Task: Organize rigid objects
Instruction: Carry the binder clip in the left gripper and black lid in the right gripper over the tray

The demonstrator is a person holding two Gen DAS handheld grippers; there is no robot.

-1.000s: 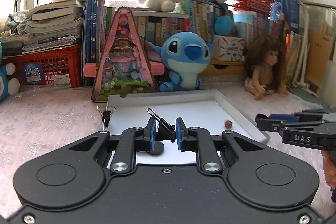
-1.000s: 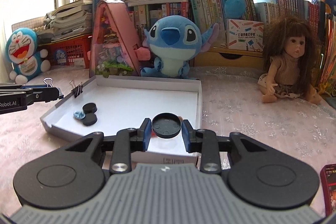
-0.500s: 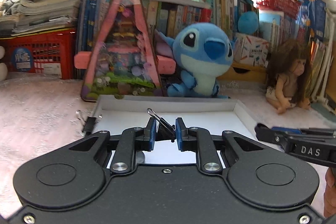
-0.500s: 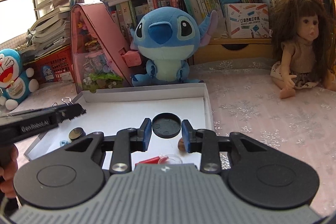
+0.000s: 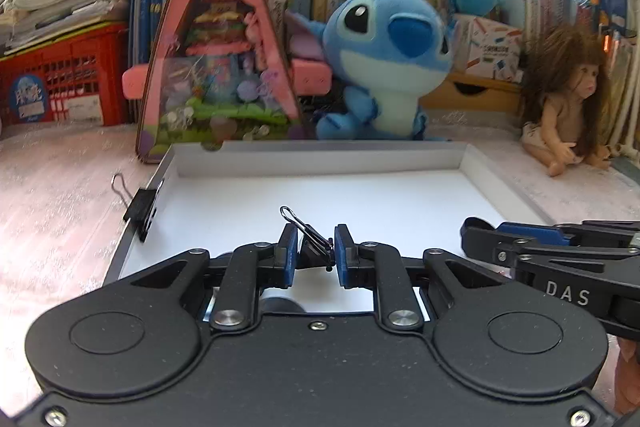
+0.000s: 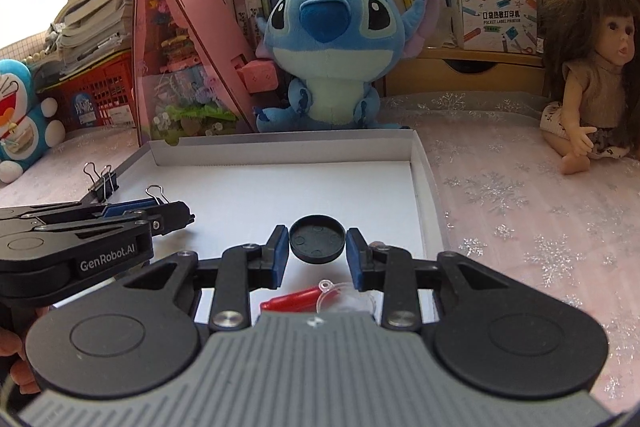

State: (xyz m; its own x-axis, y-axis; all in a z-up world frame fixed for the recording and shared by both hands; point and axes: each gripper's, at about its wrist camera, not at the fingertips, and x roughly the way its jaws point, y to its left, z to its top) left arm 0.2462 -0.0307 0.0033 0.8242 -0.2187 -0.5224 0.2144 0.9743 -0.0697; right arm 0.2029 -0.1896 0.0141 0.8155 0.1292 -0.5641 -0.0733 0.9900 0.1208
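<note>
Our left gripper pinches a binder clip crookedly; our right gripper clamps a black cap. Either could slip above the tray.

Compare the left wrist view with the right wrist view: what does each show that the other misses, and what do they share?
Only the left wrist view shows the left gripper shut on a binder clip from head-on.

Only the right wrist view shows the right gripper shut on a black round cap, a red piece under it, and a Doraemon toy.

Both show the white tray, a second binder clip on its left wall, the blue plush and the doll.
</note>
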